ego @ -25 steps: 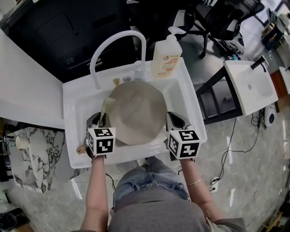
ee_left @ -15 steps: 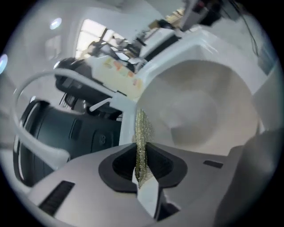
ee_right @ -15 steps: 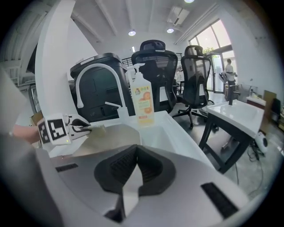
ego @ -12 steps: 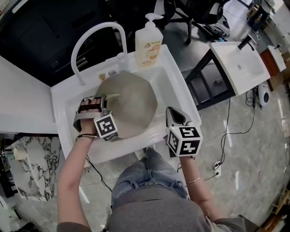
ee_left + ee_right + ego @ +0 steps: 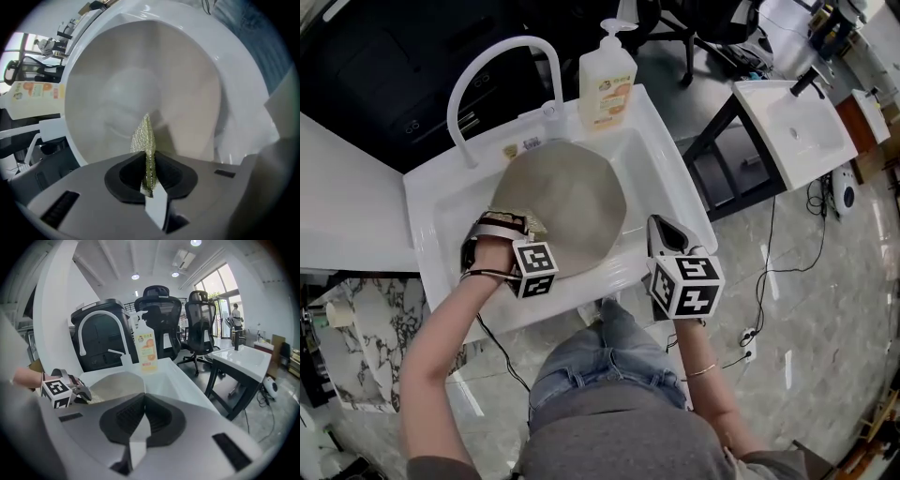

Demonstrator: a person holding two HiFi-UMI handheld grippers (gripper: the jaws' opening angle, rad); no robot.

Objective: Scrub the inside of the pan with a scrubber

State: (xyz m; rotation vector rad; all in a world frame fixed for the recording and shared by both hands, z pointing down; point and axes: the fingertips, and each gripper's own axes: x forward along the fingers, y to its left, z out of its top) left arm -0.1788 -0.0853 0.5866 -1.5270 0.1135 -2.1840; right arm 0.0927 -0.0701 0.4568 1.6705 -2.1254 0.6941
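A white sink [image 5: 420, 204] stood among office chairs. In the head view, the pan [image 5: 572, 197] sat in it, our left gripper [image 5: 523, 225] at its near-left rim and our right gripper [image 5: 667, 236] over the sink's right edge, clear of the work. The left gripper view showed fingers pinching the scrubber [image 5: 143, 140], its tip aimed into the pan's bowl. The right gripper view showed fingers closed, holding nothing.

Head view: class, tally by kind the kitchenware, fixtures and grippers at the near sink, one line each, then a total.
Sink: 1
Faucet: 1
Soap bottle: 1
Pan: 1
Scrubber: 1
Grippers: 2 (left gripper, right gripper)
Total: 7
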